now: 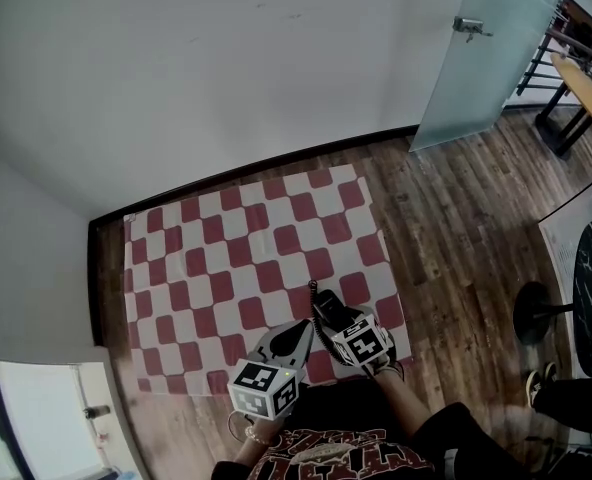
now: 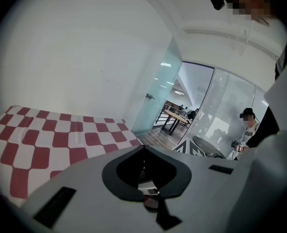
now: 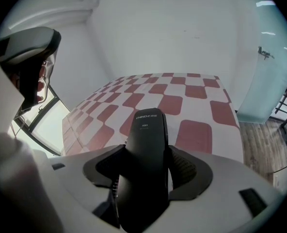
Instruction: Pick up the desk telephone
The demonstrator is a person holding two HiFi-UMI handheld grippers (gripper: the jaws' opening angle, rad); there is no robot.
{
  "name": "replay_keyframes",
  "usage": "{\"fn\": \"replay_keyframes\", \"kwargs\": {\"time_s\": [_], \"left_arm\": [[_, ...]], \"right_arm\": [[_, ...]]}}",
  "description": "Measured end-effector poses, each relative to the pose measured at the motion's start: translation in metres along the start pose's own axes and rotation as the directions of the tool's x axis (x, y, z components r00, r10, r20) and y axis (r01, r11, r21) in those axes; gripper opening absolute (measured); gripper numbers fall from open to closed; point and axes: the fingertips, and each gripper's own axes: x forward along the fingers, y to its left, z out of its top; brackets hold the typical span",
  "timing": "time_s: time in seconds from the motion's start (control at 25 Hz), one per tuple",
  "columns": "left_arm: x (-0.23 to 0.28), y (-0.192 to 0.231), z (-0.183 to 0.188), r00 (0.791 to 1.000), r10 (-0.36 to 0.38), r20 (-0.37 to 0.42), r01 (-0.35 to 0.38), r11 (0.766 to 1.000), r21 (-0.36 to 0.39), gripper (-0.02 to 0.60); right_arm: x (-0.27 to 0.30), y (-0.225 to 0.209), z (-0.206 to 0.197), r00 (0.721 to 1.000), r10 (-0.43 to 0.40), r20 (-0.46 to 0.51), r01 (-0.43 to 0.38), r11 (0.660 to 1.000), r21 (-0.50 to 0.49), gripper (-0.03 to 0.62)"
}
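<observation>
A black telephone handset (image 3: 146,154) stands between the jaws of my right gripper (image 3: 147,130), its printed end pointing out over the red-and-white checked cloth (image 3: 192,101). A little room shows on each side of it and the pads do not press on it. In the head view the handset (image 1: 325,306) and its coiled cord (image 1: 319,330) stick out ahead of the right gripper (image 1: 338,320) at the cloth's (image 1: 236,258) near edge. Whatever is under the handset is hidden. My left gripper (image 1: 298,336) hovers just left of it, tips together and nothing seen in them (image 2: 143,148).
The cloth lies against a white wall. Wooden floor (image 1: 456,218) runs to the right, with a frosted glass door (image 1: 486,58), a round dark table (image 1: 591,278) and a person's legs (image 1: 576,400). Another person (image 2: 247,130) stands far off to the right.
</observation>
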Motion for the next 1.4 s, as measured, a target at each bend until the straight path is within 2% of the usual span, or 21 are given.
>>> {"fn": "replay_keyframes", "kwargs": {"time_s": [0.32,0.56,0.8,1.04,1.4], "left_arm": [[0.000,0.004,-0.002,1.000,0.006,-0.006,-0.006,1.000,-0.003,0.006],[0.003,0.005,-0.003,1.000,-0.003,-0.012,0.003,1.000,-0.002,0.006],[0.009,0.004,0.000,0.999,-0.026,-0.021,0.027,1.000,0.013,0.006],[0.014,0.002,-0.001,0.998,-0.044,-0.049,0.046,0.998,0.049,0.006],[0.012,0.005,-0.011,0.996,-0.060,-0.073,0.064,0.996,0.054,0.006]], "right_arm": [[0.008,-0.005,-0.004,0.999,-0.050,-0.007,0.051,0.998,0.048,0.278],[0.015,-0.005,-0.008,0.999,-0.035,-0.012,0.036,0.996,0.078,0.282],[0.019,-0.006,-0.011,0.995,-0.104,-0.003,0.104,0.994,-0.018,0.284],[0.018,-0.006,-0.012,0.995,-0.097,0.009,0.097,0.995,-0.013,0.284],[0.016,-0.005,-0.014,0.997,-0.073,0.005,0.074,0.996,-0.042,0.284]]}}
